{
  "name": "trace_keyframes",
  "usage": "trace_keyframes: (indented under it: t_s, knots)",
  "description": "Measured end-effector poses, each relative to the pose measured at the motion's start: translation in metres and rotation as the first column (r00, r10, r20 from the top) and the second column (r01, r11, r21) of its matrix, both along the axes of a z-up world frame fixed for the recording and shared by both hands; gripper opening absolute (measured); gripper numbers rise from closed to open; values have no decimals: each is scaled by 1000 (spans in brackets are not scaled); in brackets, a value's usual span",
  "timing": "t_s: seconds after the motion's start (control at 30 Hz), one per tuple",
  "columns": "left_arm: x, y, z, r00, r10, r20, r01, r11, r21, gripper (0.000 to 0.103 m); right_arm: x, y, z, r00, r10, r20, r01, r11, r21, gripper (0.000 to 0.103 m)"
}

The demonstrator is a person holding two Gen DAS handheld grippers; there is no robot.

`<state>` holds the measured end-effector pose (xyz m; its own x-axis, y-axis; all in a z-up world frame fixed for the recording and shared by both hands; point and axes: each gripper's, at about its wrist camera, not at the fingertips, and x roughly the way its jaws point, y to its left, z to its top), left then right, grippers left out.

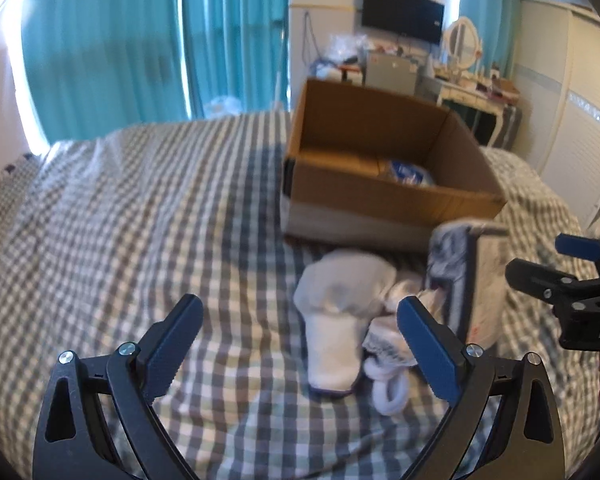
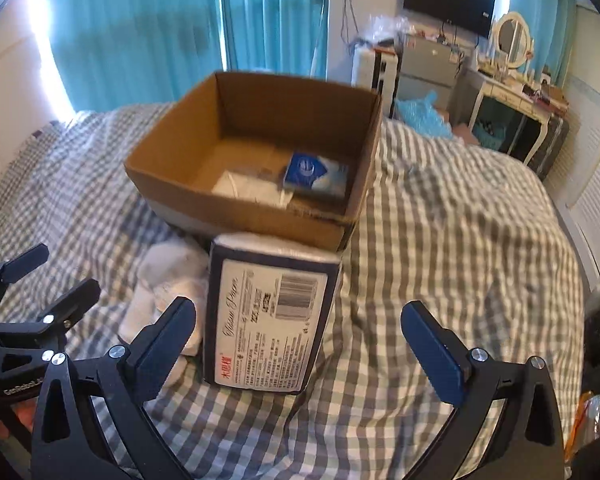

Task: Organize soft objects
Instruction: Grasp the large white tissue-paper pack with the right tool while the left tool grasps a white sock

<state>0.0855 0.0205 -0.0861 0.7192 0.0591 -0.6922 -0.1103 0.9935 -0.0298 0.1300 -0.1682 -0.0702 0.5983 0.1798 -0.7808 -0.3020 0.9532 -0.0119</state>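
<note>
An open cardboard box stands on the checked bed; it also shows in the left wrist view. Inside lie a blue tissue pack and a white item. In front of the box stands a dark-edged tissue pack, seen edge-on in the left wrist view. White and grey socks lie to its left, partly hidden in the right wrist view. My left gripper is open just before the socks. My right gripper is open before the tissue pack.
Teal curtains hang behind the bed. A wall TV, a small grey fridge and a white dressing table with a mirror stand beyond the bed's far right. White closet doors line the right wall.
</note>
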Motion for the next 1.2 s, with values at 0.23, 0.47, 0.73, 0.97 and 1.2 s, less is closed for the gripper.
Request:
trace_keyframes:
  t_s: [0.23, 0.47, 0.73, 0.97, 1.2]
  knots:
    - [12, -3, -41, 996, -24, -91, 22, 999, -28, 99, 8, 12, -31, 997, 28, -68, -29, 1000, -10, 103]
    - [23, -7, -61, 983, -31, -179, 23, 999, -48, 99, 20, 15, -55, 992, 23, -123, -24, 1000, -4, 103]
    - [30, -11, -63, 981, -78, -175, 69, 996, -58, 77, 33, 23, -64, 989, 48, -137, -45, 999, 29, 100]
    - [21, -27, -58, 969, -193, -155, 184, 980, -70, 32, 35, 24, -70, 979, 98, -181, -88, 994, 60, 80]
    - [0, -19, -37, 970, -195, -145, 188, 980, -63, 23, 30, 8, -56, 977, 111, -181, -96, 992, 86, 73]
